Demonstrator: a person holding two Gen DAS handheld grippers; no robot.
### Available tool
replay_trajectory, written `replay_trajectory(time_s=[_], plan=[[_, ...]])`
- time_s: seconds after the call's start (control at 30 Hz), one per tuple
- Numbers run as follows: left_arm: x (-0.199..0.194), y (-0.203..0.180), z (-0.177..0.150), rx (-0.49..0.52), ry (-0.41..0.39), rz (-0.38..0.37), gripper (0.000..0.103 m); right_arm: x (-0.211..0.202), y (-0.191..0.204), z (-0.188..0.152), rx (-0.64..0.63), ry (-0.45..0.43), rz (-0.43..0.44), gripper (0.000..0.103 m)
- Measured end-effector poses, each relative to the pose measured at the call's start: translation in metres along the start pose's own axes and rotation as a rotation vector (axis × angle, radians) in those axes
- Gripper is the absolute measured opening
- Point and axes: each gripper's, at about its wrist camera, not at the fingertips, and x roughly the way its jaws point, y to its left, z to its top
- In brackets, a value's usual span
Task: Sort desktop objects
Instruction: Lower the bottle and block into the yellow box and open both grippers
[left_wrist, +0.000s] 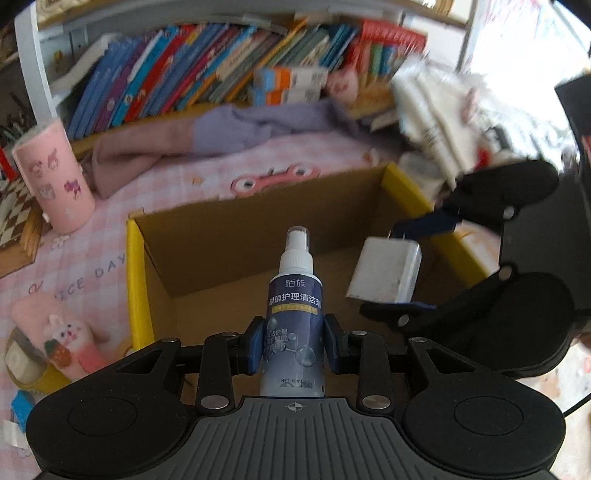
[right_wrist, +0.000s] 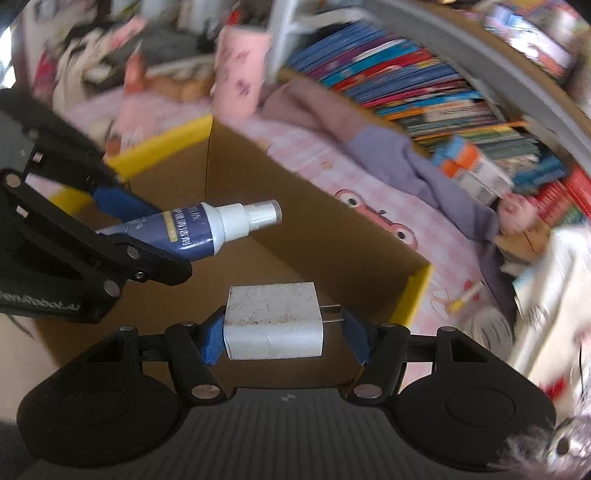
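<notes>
- Step in hand, as I judge it: carrying two items to the open brown cardboard box with yellow flap edges.
- My left gripper is clamped narrowly on a small navy-labelled spray bottle with a white cap, above the box.
- My right gripper grips a white plug-in charger block across its ends, also above the box.
- Next: lower both inside the box, then open the jaws.
</notes>
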Motion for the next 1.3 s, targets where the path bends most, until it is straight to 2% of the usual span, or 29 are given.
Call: replay_trajectory(time_s=[0.13,0.2,0.33,0.5,0.63,0.77,0.83,0.9,1.1,1.3], plan=[[0.019,-0.001,0.001,0.003,0.060,0.058,0.032,0.029,-0.004,0.008,-0.119,0.076,0.029,0.062],[0.022,-0.001,0.001,-0.006,0.070,0.069,0.026,0.040,-0.003,0.012,-0.166,0.112,0.049,0.062],[0.019,-0.005,0.002,0.004,0.054,0.085,0.026,0.057,0.001,0.014,-0.226,0.166,0.087,0.062],[0.009,-0.005,0.001,-0.004,0.004,0.110,0.028,0.065,0.003,0.014,-0.208,0.187,0.125,0.063],[-0.001,-0.008,-0.001,0.014,-0.038,0.131,0.033,0.059,0.003,0.016,-0.174,0.144,0.136,0.069],[-0.015,-0.009,-0.001,0.019,-0.087,0.139,0.045,0.043,0.002,0.019,-0.135,0.097,0.127,0.072],[-0.023,-0.008,-0.002,0.009,-0.114,0.146,0.053,0.033,0.003,0.019,-0.108,0.072,0.116,0.073],[-0.034,-0.005,-0.005,-0.009,-0.142,0.151,0.067,0.021,0.007,0.016,-0.091,0.045,0.104,0.074],[-0.061,0.002,-0.017,-0.008,-0.206,0.135,0.073,-0.021,0.010,0.005,-0.027,-0.068,0.007,0.075],[-0.089,0.009,-0.032,0.006,-0.300,0.108,0.077,-0.052,0.014,-0.009,0.087,-0.137,-0.083,0.075]])
